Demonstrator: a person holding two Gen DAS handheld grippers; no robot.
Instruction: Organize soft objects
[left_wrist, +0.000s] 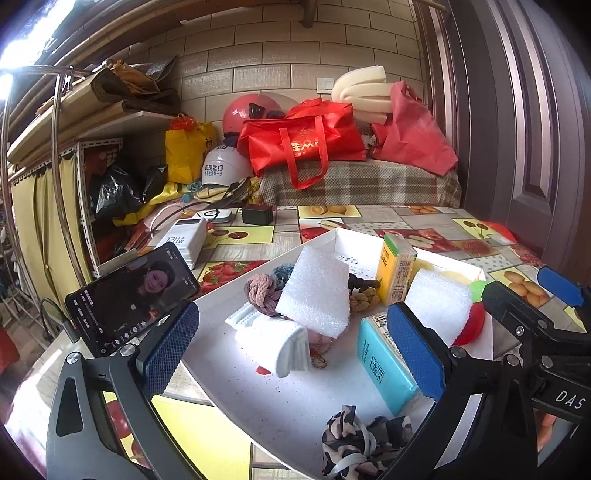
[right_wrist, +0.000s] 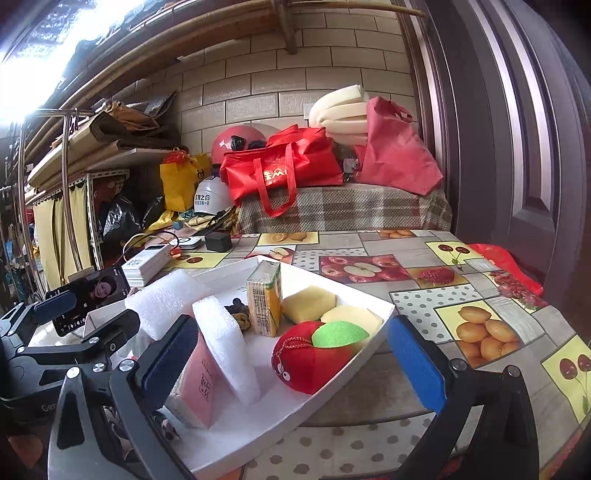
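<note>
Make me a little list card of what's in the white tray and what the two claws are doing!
tray: white tray on a fruit-print tablecloth
toy: red plush apple with green leaf, near the tray's right rim
foam: two white foam blocks, both leaning
boxes: yellow carton upright; blue pack lying flat
hair ties: pink braided one; camouflage scrunchie at the near edge
left claw: open, holding nothing
right claw: open wide, empty, the apple ahead between its fingers
beside the tray: phone with its screen on
</note>
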